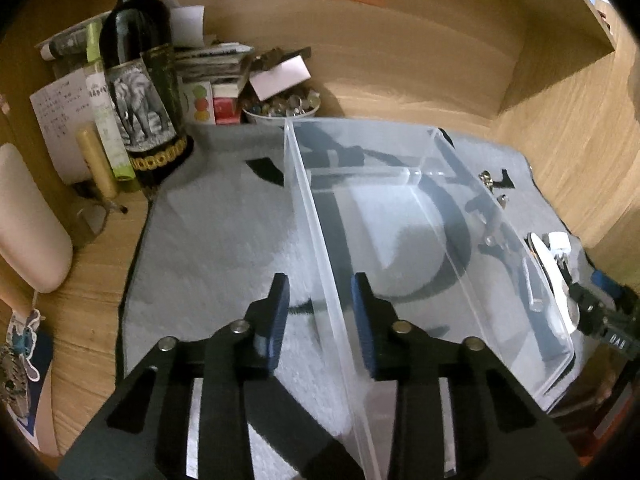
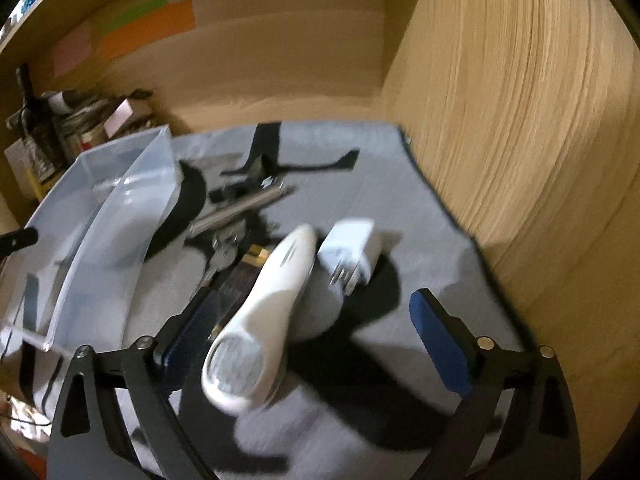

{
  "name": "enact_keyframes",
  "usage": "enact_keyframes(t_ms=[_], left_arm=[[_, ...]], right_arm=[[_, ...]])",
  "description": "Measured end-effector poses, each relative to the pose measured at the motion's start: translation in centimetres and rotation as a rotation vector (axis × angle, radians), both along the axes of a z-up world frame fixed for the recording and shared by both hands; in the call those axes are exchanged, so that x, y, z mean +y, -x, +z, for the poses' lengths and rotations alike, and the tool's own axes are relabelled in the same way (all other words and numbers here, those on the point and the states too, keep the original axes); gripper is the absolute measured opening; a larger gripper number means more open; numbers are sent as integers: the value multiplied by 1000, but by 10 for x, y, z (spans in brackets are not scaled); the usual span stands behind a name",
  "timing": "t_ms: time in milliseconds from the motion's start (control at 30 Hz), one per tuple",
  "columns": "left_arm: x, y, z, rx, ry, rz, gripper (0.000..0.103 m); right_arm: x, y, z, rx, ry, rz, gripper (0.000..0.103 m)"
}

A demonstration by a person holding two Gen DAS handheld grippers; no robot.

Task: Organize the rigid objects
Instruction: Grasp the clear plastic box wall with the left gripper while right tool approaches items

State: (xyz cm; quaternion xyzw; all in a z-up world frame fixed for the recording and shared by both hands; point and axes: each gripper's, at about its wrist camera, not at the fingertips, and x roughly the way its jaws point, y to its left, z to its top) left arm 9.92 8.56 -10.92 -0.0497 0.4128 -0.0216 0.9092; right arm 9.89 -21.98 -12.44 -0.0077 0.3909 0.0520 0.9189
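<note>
Grey mat (image 1: 224, 240): spread over the wooden desk under both grippers, black markings on it
Clear bin (image 1: 400, 216): transparent plastic organiser on the mat, straight ahead of the left gripper, with a cross divider toward its far end; seen from the right gripper it sits off to the left
Left gripper (image 1: 320, 316): its blue pads straddle the bin's near-left wall, one pad outside and one inside; jaws narrowed, a small gap to the wall still visible on each side, so not pinching
Right gripper (image 2: 316, 324): jaws spread wide, one either side of the white handheld device, touching nothing
White handheld device (image 2: 264, 312): long rounded body lying on the mat between the right gripper's jaws, round grille end nearest the camera
White plug adapter (image 2: 352, 252): just beyond and right of the device, prongs toward the gripper
Keys (image 2: 224, 248): ahead-left, near the bin
Dark bottle (image 1: 140, 72): far left of the left gripper, elephant label
</note>
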Motion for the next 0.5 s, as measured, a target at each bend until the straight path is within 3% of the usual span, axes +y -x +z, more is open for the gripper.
enact_keyframes(t_ms=[200,267,400,500], left_arm=[[-3,1,-2,8,25,-21,13],[-5,2,-3,3,13,-21,13],[-6,4,-3,-11,8,-8,13],[-5,4,-3,-13,17,1,13]], right_arm=[[12,8,-21,63,-25,31,74],[10,5,-28,93,-51,32,69],[5,-1,-36,99,-111,-12,67],[6,2,-34,80,-108,-13,56]])
